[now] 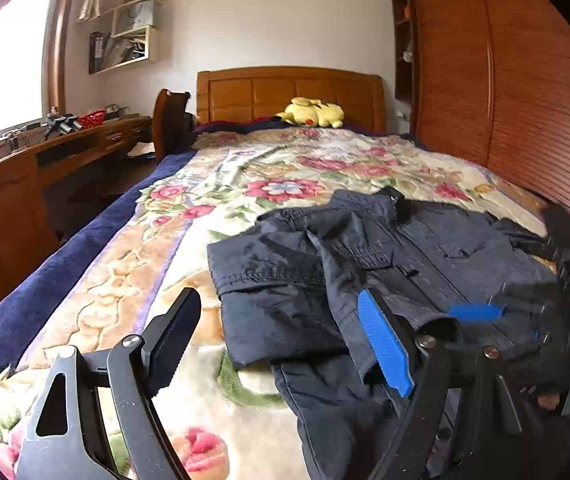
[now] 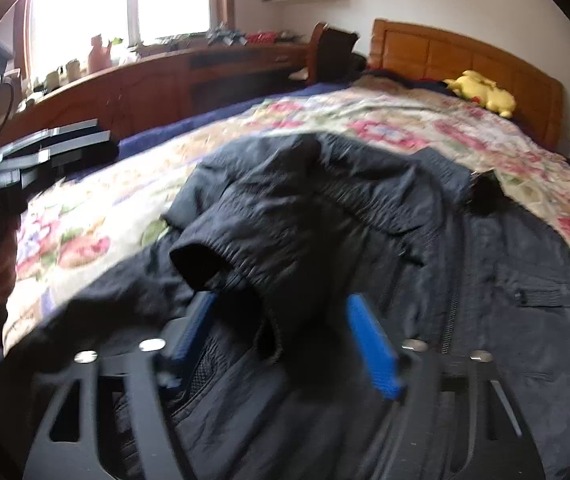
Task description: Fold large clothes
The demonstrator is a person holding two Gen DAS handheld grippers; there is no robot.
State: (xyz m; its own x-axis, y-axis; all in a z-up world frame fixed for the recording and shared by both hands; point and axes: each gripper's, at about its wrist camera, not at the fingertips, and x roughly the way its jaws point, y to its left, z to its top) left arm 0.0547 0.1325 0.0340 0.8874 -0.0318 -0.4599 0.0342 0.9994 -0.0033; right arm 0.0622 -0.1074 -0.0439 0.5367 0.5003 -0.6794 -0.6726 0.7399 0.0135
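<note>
Dark jacket point(image 1: 385, 276) lay on the floral blanket point(image 1: 245, 184) near the foot of the bed, one sleeve folded across the front. Left gripper point(image 1: 281, 340) jaws were spread wide, holding nothing; right gripper point(image 2: 285, 336) jaws were also apart, straddling bunched fabric by the sleeve cuff point(image 2: 205, 260), not clenched. Fabric looked soft, floppy and probably slick, so I'd pinch at seams or hem.

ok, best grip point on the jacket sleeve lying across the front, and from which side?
Probably the elastic cuff: it's the bunched, raised end of the sleeve folded across the jacket, so fingers can straddle it. Come from the near, foot-of-bed side. The right gripper already has its open jaws either side of that sleeve; the left gripper is open too, over the jacket's left edge.
</note>
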